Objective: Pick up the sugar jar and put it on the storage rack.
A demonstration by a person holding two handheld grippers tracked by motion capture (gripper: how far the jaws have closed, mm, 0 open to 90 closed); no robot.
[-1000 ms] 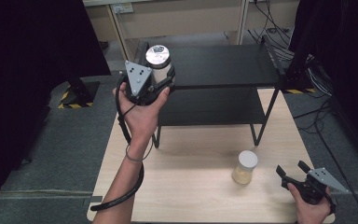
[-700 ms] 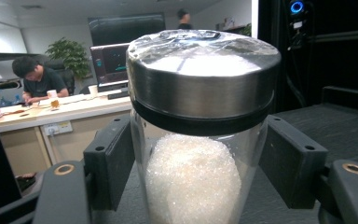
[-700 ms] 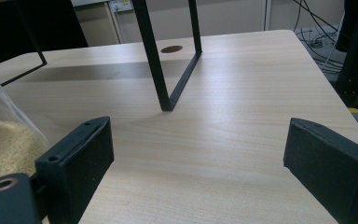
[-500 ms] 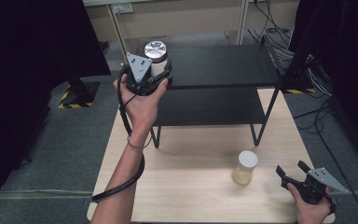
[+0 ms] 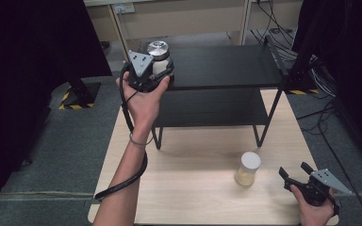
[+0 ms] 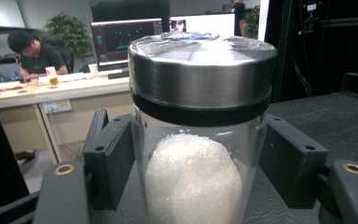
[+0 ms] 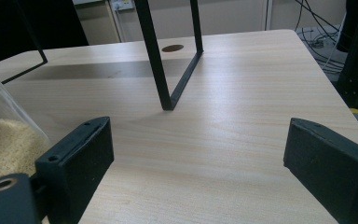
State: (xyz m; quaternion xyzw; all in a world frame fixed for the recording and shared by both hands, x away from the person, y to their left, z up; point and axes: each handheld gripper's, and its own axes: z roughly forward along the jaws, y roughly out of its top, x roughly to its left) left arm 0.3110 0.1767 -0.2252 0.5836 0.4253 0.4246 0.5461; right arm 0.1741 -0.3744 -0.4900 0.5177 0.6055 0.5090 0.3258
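A glass jar (image 5: 159, 55) with a steel lid and white crystals inside is at the left end of the black rack's top shelf (image 5: 226, 66). My left gripper (image 5: 162, 69) is shut on it, and in the left gripper view its jaws press both sides of the jar (image 6: 198, 140). I cannot tell whether the jar rests on the shelf. A second jar (image 5: 248, 168) with a white lid and yellowish grains stands on the wooden table (image 5: 193, 193). My right gripper (image 5: 294, 170) is open just right of it, low over the table. The grain jar (image 7: 4, 140) sits outside that gripper's left jaw.
The two-tier black rack has a lower shelf (image 5: 212, 108) and thin legs (image 7: 161, 70) standing on the table. Black curtains hang on both sides. Cables lie on the floor at the far right. A person sits at a desk (image 6: 51, 88) with monitors in the background.
My left gripper has carried the crystal jar a little farther forward, over the top shelf's left end. The right gripper and the grain jar have not moved.
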